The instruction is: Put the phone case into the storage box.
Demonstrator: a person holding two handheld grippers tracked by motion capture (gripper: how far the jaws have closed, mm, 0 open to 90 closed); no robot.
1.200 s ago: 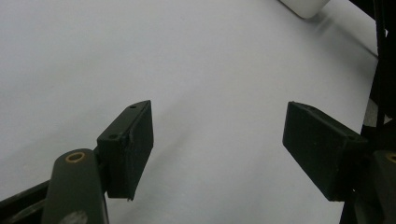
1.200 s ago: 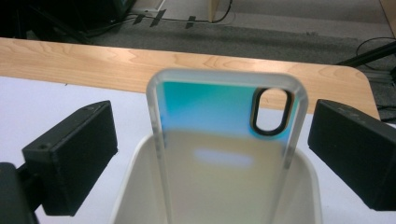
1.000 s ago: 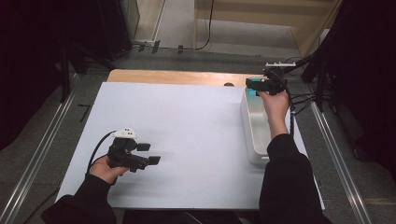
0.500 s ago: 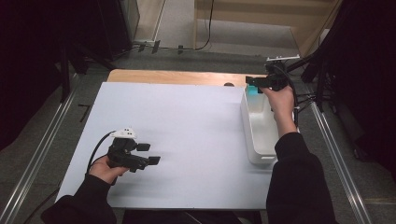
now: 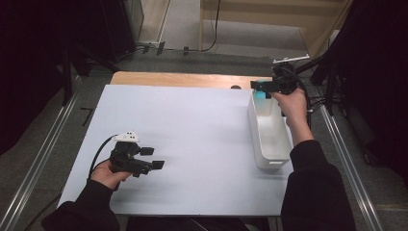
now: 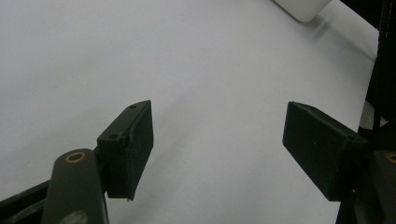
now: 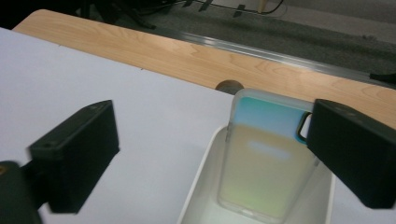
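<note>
Right gripper (image 5: 258,85): we see it held above the far end of the white bin (image 5: 269,144), at the table's far right. Its jaws stand wide and have just been closing a little; the pads press on nothing.
Phone (image 7: 266,154): we find it in a pale see-through case, standing on end inside the bin, leaning against the far wall. In the right gripper view its top pokes above the rim, with one jaw just beside its right edge; we cannot tell whether they touch.
Left gripper (image 5: 150,159): we note it low over the white sheet (image 5: 192,130), near the table's front left, jaws wide apart with bare sheet between them.
Bin: long, narrow, white, along the sheet's right edge.
Table (image 5: 183,79): a wooden strip shows beyond the sheet.
</note>
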